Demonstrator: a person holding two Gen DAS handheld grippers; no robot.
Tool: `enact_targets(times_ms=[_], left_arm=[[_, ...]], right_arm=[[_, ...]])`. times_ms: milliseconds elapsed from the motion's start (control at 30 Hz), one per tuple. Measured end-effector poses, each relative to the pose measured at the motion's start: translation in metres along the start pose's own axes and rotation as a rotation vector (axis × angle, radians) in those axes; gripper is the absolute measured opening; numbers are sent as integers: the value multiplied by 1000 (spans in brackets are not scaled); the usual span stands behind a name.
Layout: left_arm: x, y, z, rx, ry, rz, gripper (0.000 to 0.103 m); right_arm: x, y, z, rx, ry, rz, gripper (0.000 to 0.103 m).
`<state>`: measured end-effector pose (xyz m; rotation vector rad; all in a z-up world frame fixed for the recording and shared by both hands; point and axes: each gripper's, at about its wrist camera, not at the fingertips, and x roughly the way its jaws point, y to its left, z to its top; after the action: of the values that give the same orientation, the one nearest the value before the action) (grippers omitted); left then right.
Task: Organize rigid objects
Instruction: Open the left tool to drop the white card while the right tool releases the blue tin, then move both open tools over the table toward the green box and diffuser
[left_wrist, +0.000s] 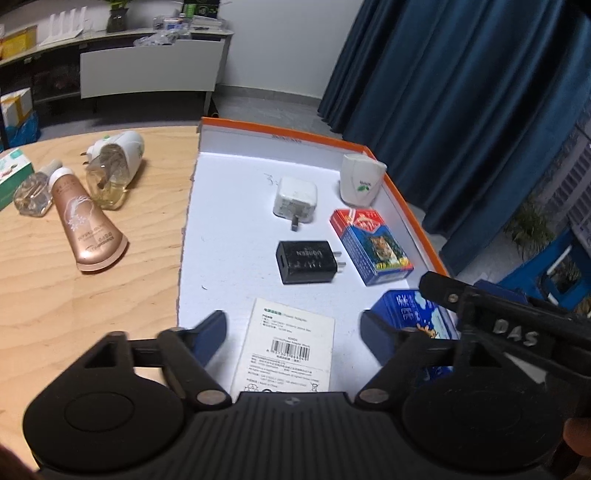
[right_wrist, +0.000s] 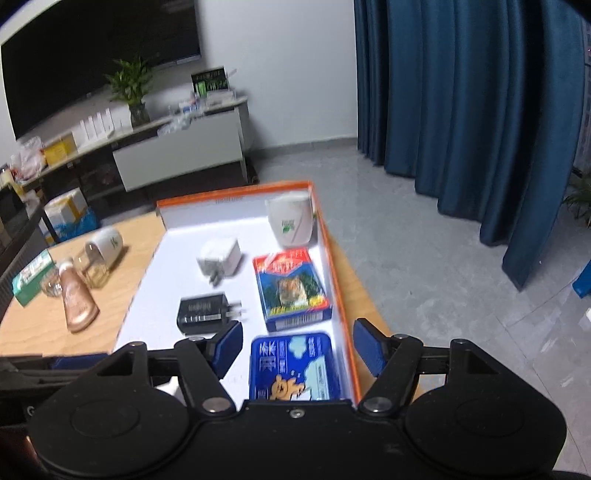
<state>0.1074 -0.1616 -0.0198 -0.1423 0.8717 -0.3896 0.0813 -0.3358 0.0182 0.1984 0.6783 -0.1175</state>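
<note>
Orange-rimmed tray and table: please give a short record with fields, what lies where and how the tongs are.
tray: orange-rimmed tray, white inside
in tray: white charger; black charger; tiger box; blue box; white diffuser; white adapter box
on table: gold tube; two refill bottles, one plugged into a white device
left tongs: open, empty
right tongs: open, empty

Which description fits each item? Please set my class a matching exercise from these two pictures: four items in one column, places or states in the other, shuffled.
Items:
1. black charger
2. rose-gold tube
3. tiger-picture box
4. white plug-in diffuser

Descriptions:
A. upright in the tray's far right corner
B. lying on the bare wooden table
C. lying flat by the tray's right wall
D. on the tray floor, prongs towards the tiger-picture box

Pairs: 1-D, 2-B, 3-C, 4-A
</note>
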Motion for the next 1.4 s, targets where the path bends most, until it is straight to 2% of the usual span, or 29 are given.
enact_targets(times_ms=[200, 367, 500, 733, 833, 900, 1067, 1267, 1400], left_arm=[[-14, 4, 4, 11, -40, 14, 98], [-31, 22, 5, 8, -75, 41, 99], [-45, 50, 6, -15, -109, 101, 99], [-63, 120, 10, -113, -138, 240, 99], [-69, 151, 17, -123, -168, 303, 99], [-69, 169, 25, -109, -178, 351, 99], [-58, 210, 48, -54, -187, 408, 99], [-30, 244, 75, 80, -159, 408, 103], [-7, 257, 88, 216, -140, 418, 103]], right_arm=[[-2, 6, 4, -4, 5, 12, 82], [-5, 21, 6, -38, 3, 38, 83], [-4, 38, 8, -73, 9, 65, 84], [1, 73, 7, -141, 35, 128, 84], [3, 88, 7, -170, 42, 145, 84], [4, 96, 7, -190, 44, 149, 85], [12, 110, 6, -220, 60, 159, 85], [25, 120, 10, -240, 79, 160, 85], [34, 126, 14, -242, 82, 165, 85]])
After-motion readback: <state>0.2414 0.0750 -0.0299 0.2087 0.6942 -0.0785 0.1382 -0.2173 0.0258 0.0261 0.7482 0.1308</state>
